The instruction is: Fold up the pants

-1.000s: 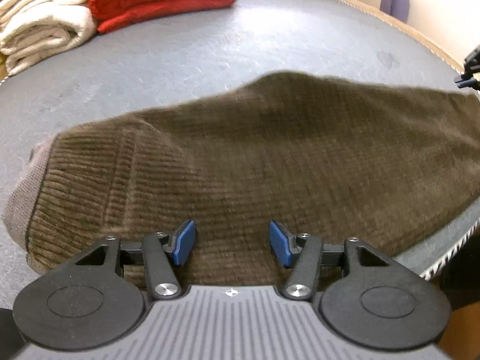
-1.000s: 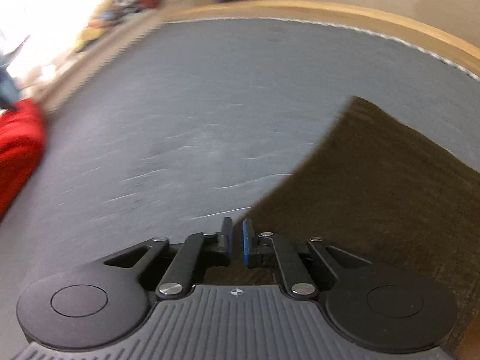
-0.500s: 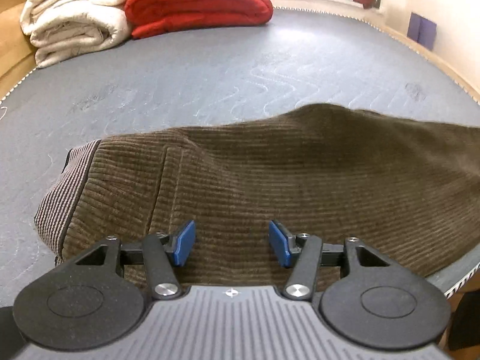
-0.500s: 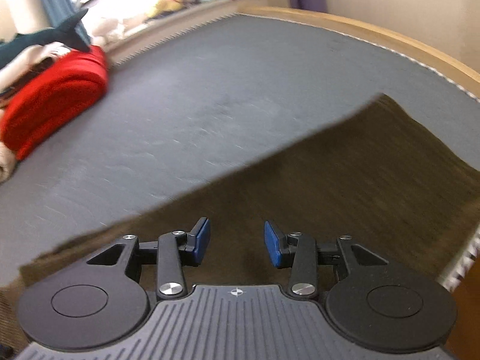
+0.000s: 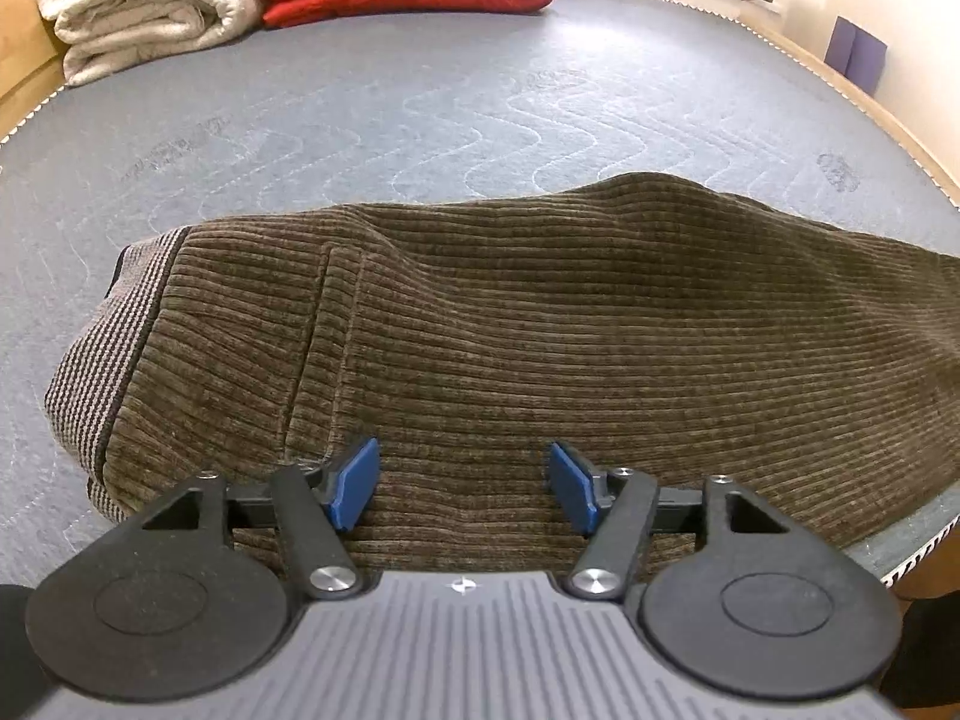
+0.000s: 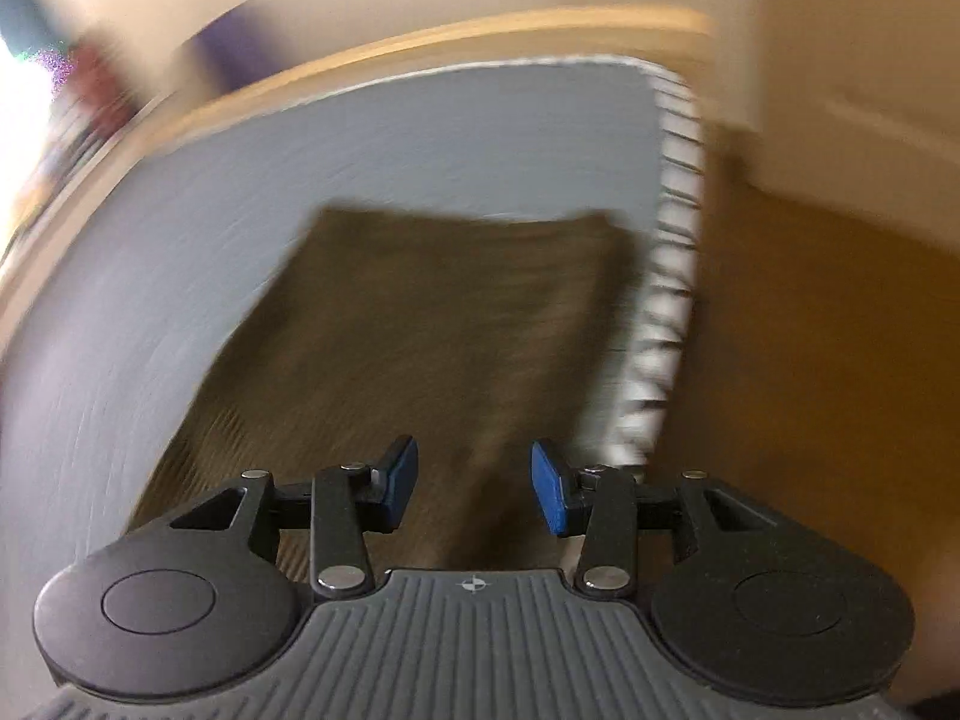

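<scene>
1. The brown corduroy pants (image 5: pixel 540 324) lie flat along the mattress's (image 5: pixel 420 114) near edge, long axis running left to right, striped waistband (image 5: pixel 102 348) at the left end.
2. The left gripper (image 5: pixel 459 483) hovers over the hip area, jaws wide, holding nothing.
3. The right gripper (image 6: pixel 474 486), jaws also wide and empty, faces the leg end by the mattress's near-right corner; its view is blurred.

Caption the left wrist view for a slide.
Open left gripper over brown corduroy pants lying on a grey mattress.
</scene>
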`<state>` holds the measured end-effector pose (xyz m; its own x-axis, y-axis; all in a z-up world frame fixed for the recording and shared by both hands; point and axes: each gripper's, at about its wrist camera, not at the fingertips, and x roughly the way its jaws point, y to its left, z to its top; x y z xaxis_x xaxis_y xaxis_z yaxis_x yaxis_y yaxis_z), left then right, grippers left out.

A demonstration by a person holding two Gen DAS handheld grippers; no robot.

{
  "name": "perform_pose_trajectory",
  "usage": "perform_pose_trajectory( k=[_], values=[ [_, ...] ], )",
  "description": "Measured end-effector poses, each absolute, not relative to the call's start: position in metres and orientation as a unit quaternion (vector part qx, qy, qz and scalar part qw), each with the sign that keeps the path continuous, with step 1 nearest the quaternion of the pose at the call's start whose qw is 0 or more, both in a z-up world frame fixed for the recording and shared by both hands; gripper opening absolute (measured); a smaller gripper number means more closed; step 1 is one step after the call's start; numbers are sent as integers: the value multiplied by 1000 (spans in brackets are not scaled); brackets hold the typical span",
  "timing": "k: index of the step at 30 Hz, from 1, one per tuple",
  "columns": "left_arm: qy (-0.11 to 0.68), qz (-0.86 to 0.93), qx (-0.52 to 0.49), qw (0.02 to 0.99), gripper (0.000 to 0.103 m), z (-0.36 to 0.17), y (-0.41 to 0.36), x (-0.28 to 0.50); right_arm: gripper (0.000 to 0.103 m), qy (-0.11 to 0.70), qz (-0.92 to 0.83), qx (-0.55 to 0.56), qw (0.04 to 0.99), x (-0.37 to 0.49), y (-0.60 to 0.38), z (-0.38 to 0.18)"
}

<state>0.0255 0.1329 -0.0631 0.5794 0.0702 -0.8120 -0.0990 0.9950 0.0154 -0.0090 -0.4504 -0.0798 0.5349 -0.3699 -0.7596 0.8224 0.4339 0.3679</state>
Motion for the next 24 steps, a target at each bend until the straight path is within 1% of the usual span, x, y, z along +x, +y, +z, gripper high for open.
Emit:
perform_pose_trajectory(
  k=[2,5,8,16,17,18,19,21,22,24],
  values=[
    [456,46,-10,889,72,-63,130,24,45,272,-385,422,774,-18,-466,-86],
    [456,44,3,889,76,-66,127,23,45,249,-380,447,771,-21,-476,-92],
    [455,43,8,889,78,-69,124,25,45,241,-369,467,767,-16,-482,-98],
    [454,41,11,890,78,-75,120,26,45,233,-396,480,747,-4,-494,-107],
    [454,41,11,890,79,-75,120,26,43,229,-397,480,748,-3,-495,-107],
    [454,40,11,890,79,-75,119,27,37,229,-398,479,748,-2,-496,-109],
    [454,40,11,890,79,-75,119,27,27,230,-399,478,748,-2,-496,-109],
    [454,39,13,890,79,-75,118,27,18,227,-394,484,748,-4,-497,-111],
    [455,39,13,890,80,-76,117,27,16,221,-389,487,750,-5,-497,-110],
    [455,39,11,890,80,-76,117,28,15,207,-380,484,761,-6,-495,-103]
  ],
)
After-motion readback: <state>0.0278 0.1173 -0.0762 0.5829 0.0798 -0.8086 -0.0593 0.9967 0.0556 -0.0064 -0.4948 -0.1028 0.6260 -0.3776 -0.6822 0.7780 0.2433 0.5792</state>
